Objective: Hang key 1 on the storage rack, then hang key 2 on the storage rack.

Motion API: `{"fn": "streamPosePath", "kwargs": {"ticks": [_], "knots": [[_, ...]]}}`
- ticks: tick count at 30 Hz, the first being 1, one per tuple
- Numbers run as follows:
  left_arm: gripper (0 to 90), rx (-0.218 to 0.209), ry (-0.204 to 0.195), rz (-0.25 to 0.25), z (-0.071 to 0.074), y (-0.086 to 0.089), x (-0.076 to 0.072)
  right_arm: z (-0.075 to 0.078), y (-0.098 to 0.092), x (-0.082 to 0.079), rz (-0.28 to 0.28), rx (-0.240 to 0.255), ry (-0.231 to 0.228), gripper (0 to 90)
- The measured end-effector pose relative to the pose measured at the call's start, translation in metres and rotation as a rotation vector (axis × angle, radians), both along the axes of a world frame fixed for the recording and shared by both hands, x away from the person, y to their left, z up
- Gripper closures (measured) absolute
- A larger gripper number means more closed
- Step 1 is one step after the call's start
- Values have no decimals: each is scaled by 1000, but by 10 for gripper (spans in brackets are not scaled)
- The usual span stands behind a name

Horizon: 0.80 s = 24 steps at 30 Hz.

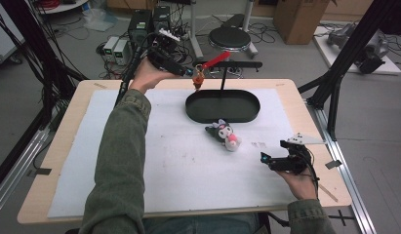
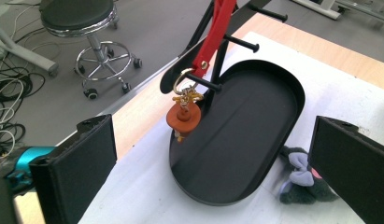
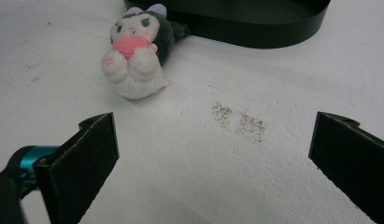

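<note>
Left gripper (image 1: 188, 72) is held released beside the orange charm (image 2: 183, 119), apparently hung on 1 stand peg (image 2: 203, 81).

A round black stool (image 1: 230, 38) and a cardboard box (image 1: 299, 14) stand beyond the table.

You get even, soft overhead light; the white mat on the table (image 1: 56, 146) reads bright without glare. Shadows are faint, pooling under the black tray (image 1: 222, 117). Your tool views are sharp mid-frame, while the near jaws look soft and slightly stretched at the edges.
</note>
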<state>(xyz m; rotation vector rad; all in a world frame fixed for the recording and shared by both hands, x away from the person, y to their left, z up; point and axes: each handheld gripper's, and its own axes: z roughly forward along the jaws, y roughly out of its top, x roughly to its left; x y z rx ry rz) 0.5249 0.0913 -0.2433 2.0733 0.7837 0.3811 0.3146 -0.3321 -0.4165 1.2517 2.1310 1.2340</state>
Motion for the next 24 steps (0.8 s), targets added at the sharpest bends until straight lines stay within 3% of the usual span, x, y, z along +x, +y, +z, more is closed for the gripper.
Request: {"fn": "streamPosePath", "kwargs": {"ticks": [7,15,24], "knots": [[17,8,14,2,-12,8,-8,0,1,0,5,-4,-2,5],[17,31,14,-21,-29,8,-29,0,3,2,7,-8,-2,5],[17,51,11,-45,-35,3,-41,0,3,2,7,-12,-5,5]]}}
